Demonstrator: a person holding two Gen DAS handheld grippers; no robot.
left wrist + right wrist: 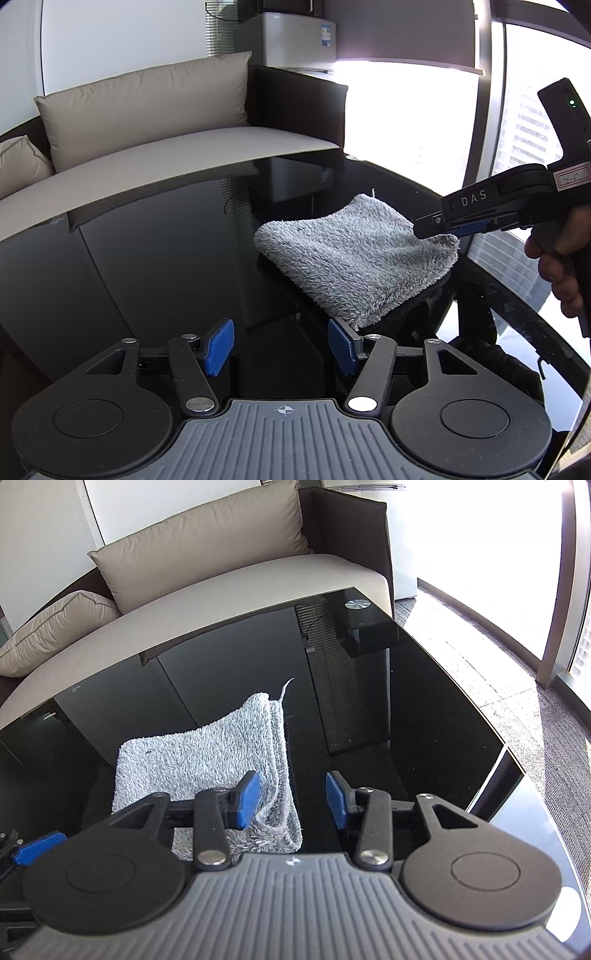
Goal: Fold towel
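1. Grey fluffy terry towel (354, 254), folded into a thick square, lying flat on the glossy black glass desk (147, 258), toward its right-hand part; stacked layered edges visible along its right side in the right wrist view, so judged folded more than once.
2. Right claw (291, 797) with blue pads parted about halfway, gripping nothing; left pad (248, 799) above the towel's near right corner, right pad over bare glass. Likely placed so to let go of that corner after laying it down.
3. Left claw (281, 345) about half open, empty, hovering just short of the towel's near corner, apparently standing by.
4. Desk mirror-like, reflecting blinds and furniture.
5. Beyond it, a beige sofa (184, 147) with taupe cushions, a small white fridge (295, 40), bright floor-to-ceiling windows (406, 118).
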